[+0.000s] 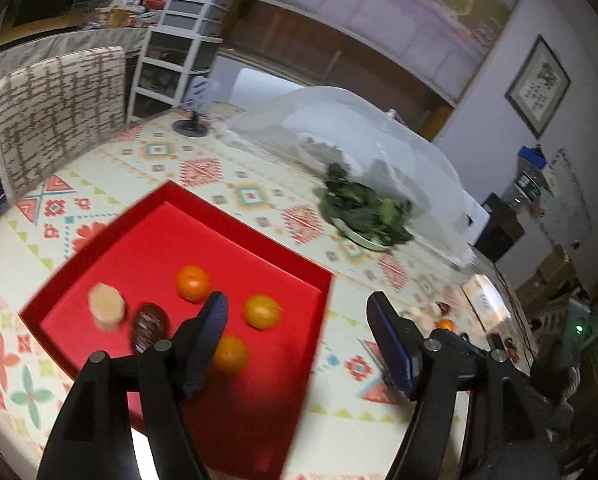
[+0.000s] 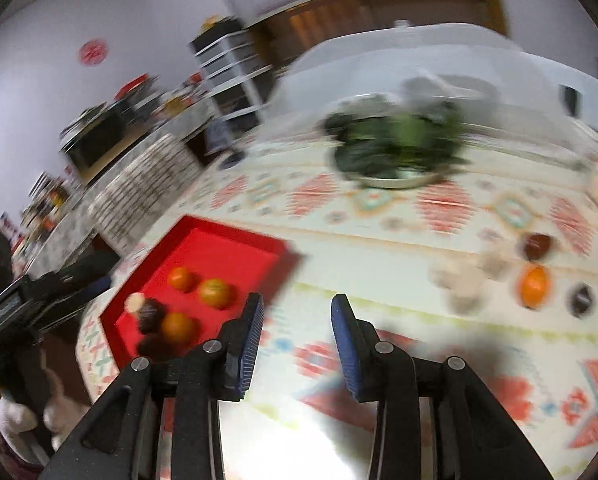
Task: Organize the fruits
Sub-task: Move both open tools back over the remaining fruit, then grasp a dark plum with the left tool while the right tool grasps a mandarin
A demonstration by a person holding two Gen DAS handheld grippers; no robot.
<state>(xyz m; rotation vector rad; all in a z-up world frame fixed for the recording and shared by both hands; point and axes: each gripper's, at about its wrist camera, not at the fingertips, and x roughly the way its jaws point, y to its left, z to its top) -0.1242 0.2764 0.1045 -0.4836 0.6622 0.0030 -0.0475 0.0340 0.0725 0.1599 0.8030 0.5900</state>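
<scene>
Both claws empty, between picks, with loose fruit waiting on the right side of the table.

The left gripper (image 1: 297,316) stands spread wide over the red tray's (image 1: 235,216) near corner with nothing between its pads; the right gripper (image 2: 297,320) is parted more narrowly, also empty, above bare tablecloth (image 2: 399,248). Three oranges (image 1: 193,282), a pale round piece (image 1: 106,307) and a dark oval fruit (image 1: 150,326) already lie in the tray. Well apart to the right sit a loose orange (image 2: 534,285), two dark fruits (image 2: 538,245) and some pale blurred pieces. The right claw looks best placed to fetch next: I'd widen it first, straddle the orange squarely, and close gently so it cannot roll away.
</scene>
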